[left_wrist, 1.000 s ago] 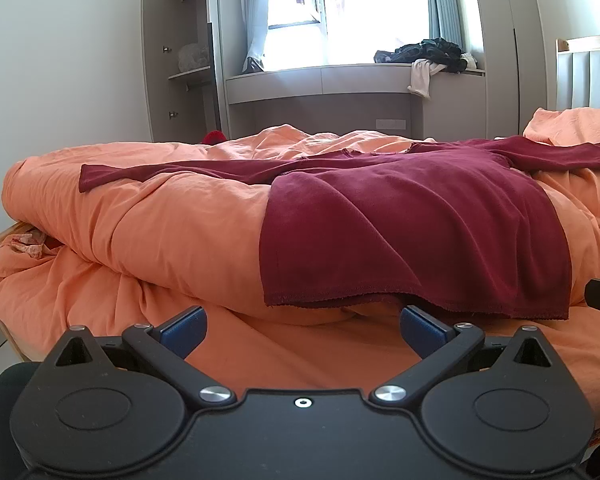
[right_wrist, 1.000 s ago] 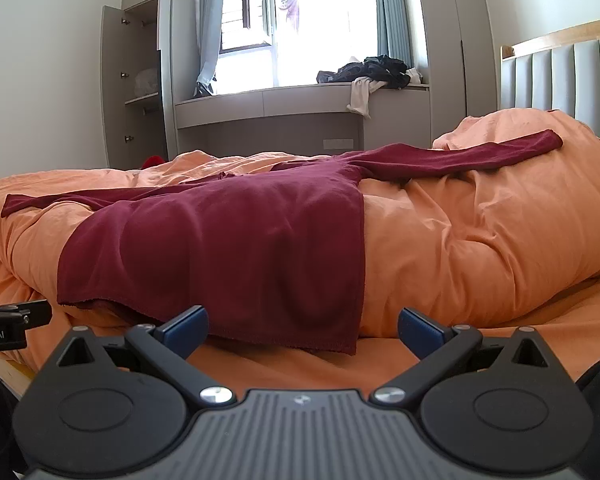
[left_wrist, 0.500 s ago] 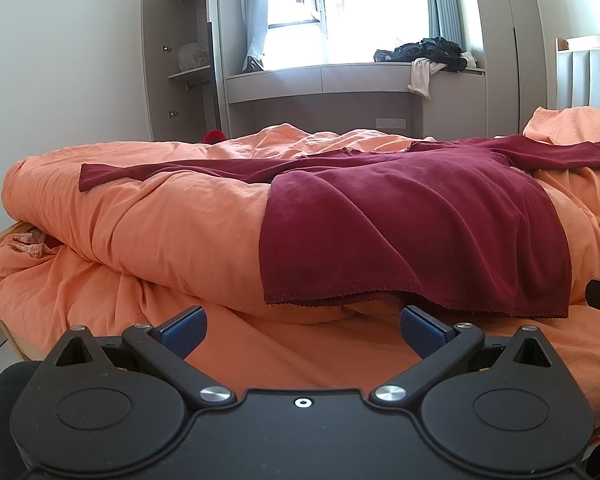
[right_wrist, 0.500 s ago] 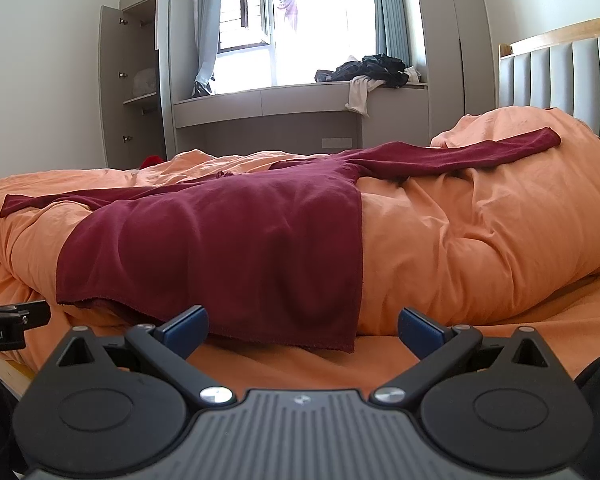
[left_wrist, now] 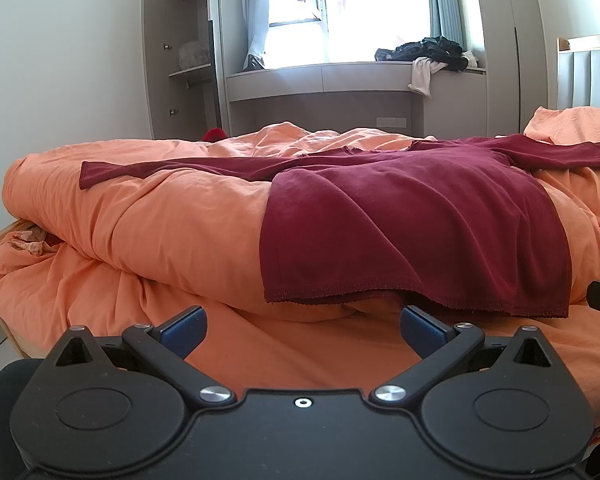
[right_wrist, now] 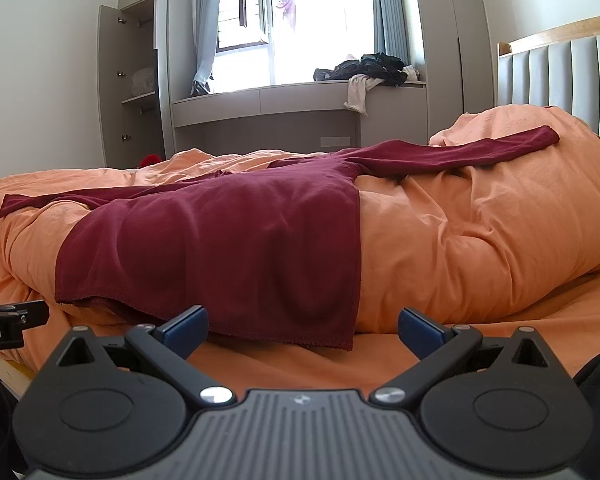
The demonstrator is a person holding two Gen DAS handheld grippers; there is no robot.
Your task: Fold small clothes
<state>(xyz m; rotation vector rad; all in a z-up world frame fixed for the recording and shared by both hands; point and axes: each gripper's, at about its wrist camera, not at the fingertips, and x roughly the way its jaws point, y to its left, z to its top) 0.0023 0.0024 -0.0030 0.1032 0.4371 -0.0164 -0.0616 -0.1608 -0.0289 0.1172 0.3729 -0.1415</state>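
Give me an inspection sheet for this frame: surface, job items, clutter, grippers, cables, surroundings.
Surface: orange duvet, bunched and rumpled over the bed.
Job's things: dark red long-sleeved top spread flat on the duvet, both sleeves stretched out, hem hanging over the near edge; no fold made yet.
Clutter: pile of dark and white clothes on the window ledge; small red item beyond the bed.
Grippers: left hand-held gripper open, empty, short of the hem; right hand-held gripper open, empty, near the hem's right corner.
Cables: nothing seen.
Surroundings: bright window, open wardrobe, padded headboard.
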